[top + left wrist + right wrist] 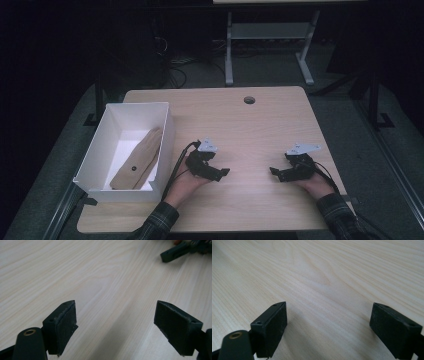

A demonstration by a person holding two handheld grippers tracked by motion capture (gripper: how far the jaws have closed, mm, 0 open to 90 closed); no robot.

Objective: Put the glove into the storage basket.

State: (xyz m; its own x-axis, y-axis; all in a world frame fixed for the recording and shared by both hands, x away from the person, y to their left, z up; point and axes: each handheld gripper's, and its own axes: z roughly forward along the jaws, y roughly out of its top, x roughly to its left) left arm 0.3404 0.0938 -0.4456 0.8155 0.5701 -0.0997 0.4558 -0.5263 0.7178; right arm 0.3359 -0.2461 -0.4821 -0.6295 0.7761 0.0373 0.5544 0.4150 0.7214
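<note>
A brown, flat, tapered piece [138,159] with a small dark hole lies inside the white box [100,145] at the table's left. My left gripper [220,172] rests low over the wood table just right of the box, pointing right, jaws open and empty [115,327]. My right gripper [277,172] sits at the right, pointing left toward the other, open with nothing between its jaws [328,327]. A jaw of the right gripper [175,252] shows far off in the left gripper view.
The light wood table [250,130] has a round cable hole [249,100] near its far edge. Behind the table stands a grey metal desk frame [270,45] on dark floor with cables. Plaid sleeves [160,220] come in from the bottom.
</note>
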